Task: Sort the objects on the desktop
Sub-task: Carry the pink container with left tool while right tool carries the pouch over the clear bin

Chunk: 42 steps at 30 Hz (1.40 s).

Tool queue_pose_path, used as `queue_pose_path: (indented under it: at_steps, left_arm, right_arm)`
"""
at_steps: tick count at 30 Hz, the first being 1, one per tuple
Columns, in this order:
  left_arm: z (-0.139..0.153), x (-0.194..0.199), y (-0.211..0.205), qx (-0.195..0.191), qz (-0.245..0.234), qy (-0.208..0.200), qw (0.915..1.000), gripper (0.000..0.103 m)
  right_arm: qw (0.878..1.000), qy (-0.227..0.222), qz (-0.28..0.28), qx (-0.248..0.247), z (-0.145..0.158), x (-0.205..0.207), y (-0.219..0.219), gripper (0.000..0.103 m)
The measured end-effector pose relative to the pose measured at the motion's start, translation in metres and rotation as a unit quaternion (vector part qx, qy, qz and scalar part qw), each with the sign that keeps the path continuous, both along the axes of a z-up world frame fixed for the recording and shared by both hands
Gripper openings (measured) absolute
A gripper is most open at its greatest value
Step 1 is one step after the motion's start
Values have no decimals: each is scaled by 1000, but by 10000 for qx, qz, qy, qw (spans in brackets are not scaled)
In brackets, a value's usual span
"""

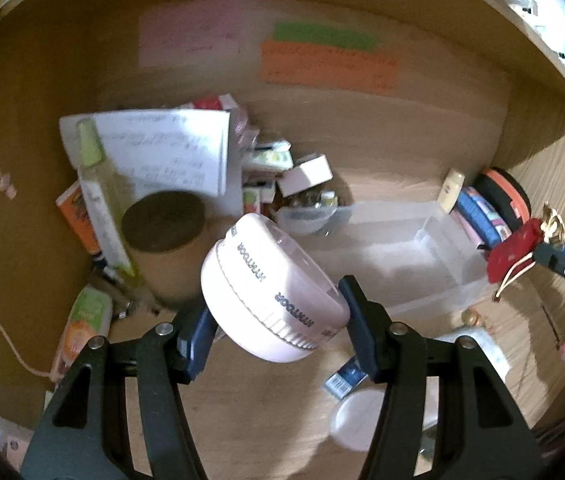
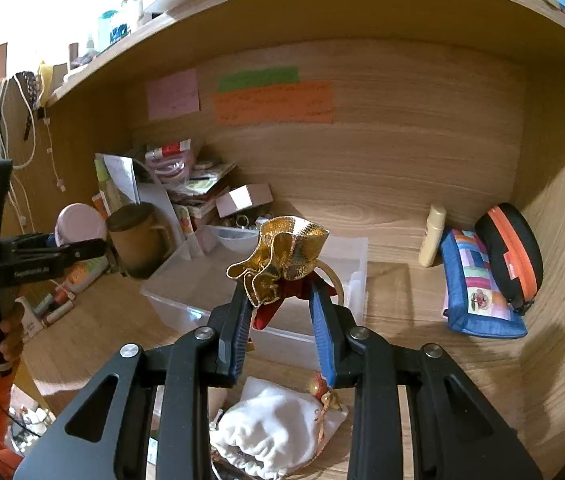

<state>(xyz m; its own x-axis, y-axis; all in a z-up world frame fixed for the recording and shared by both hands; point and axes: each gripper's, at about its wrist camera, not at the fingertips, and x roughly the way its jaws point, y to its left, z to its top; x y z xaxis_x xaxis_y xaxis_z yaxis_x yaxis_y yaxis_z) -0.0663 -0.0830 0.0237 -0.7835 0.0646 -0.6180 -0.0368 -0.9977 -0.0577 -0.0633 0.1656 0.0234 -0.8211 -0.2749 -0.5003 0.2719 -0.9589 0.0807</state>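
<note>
My left gripper [image 1: 278, 312] is shut on a round pale pink container [image 1: 270, 292] with grey lettering, held tilted above the desk; the same gripper [image 2: 100, 246] and pink container [image 2: 78, 224] show at the left of the right wrist view. My right gripper [image 2: 280, 300] is shut on a red pouch with a gold ruffled top [image 2: 282, 256], lifted over a clear plastic bin [image 2: 186, 284]. In the left wrist view that red and gold pouch [image 1: 518, 248] hangs from the right gripper [image 1: 538, 250] beside the clear bin [image 1: 402, 248].
A brown-lidded jar [image 1: 164, 232], bottles, papers and small boxes crowd the back left corner. A cream tube [image 2: 432, 236], a blue patchwork pouch [image 2: 478, 292] and a black-and-orange case [image 2: 508, 256] stand at the right wall. A white cloth bag [image 2: 278, 428] lies below my right gripper.
</note>
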Motion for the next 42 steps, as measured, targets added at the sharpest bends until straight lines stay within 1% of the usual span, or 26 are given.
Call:
queue_pose_path:
  at_steps: [4,8,12,14,16,17,20,22,24,25,30,35,39,42]
  left_arm:
    - [8,-10,4,111,-84,5,9999,58]
    - [14,-19,10,223,-172,-28,9996,58]
    - [23,-24,16,198,-174,56,9996,58]
    - [28,-25,17,182,-190,98,9996,58]
    - [33,-29,19,186,-268,79,9994,58]
    - [35,-32,20,183,-301,54,9994,58]
    - [36,-43,23,148,-351,-53,9993,58]
    - [35,-52,25,116,-365,-134,9992,58]
    - [31,-60,28,90,-392,-223,9989,58]
    - [29,-66,30,66,-416,-273,9987,58]
    - [9,-86,41,-40,-552,-586,9967,58]
    - [-13,-107,51,-220,-620,-881,9939,58]
    - [-30,-123,59,-334,-711,-1112,9907,58]
    - [-41,-131,63,-349,-772,-1281,9881,58]
  right_arm:
    - [9998,177,31,-96,8,4,2,26]
    - [9992,142,140,-339,15,1,2,26]
    - [9980,218,248,-530,23,-2,2,26]
    - [9964,194,388,-727,31,-4,5,26]
    - [9930,126,542,-1040,43,-7,12,26]
    - [9923,119,603,-1079,51,-10,14,26]
    - [9936,180,527,-987,69,-19,19,26]
    - [9927,109,456,-1107,76,-31,28,26]
    - [9964,175,179,-808,77,-42,30,26]
    - [9976,146,114,-665,73,-48,29,26]
    - [9962,-546,146,-661,37,-85,32,26]
    - [9933,-1032,81,-512,-1,-115,31,26]
    - [9913,-1276,98,-315,-22,-133,31,26]
    - [9897,-1415,133,-142,-35,-142,25,26]
